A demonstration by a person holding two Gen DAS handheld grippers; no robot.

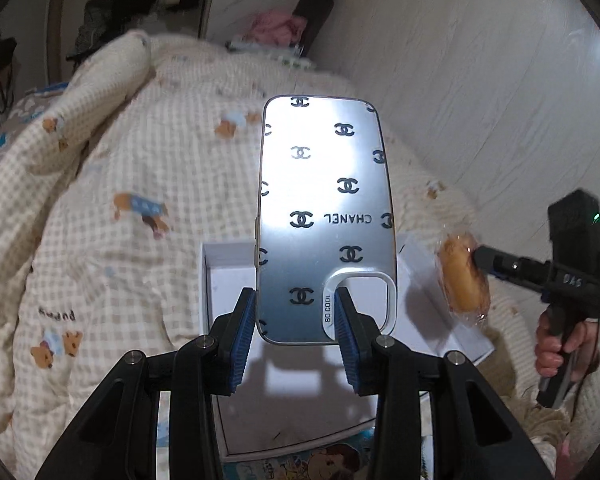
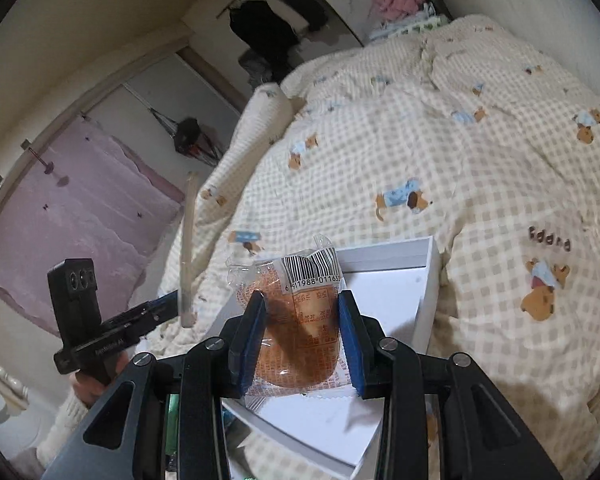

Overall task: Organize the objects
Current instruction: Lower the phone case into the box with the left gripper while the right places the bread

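Bedding is sagging under the white box (image 1: 228, 280), and you're pinching the phone case (image 1: 324, 216) by one corner left (image 1: 296, 312) and squeezing the wrapped bun (image 2: 300, 328) right (image 2: 302, 320), both above it, so either could be slipping.

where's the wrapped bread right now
The wrapped bread is clamped in the right gripper, held above the open white box on the checked quilt; the left wrist view shows it at right.
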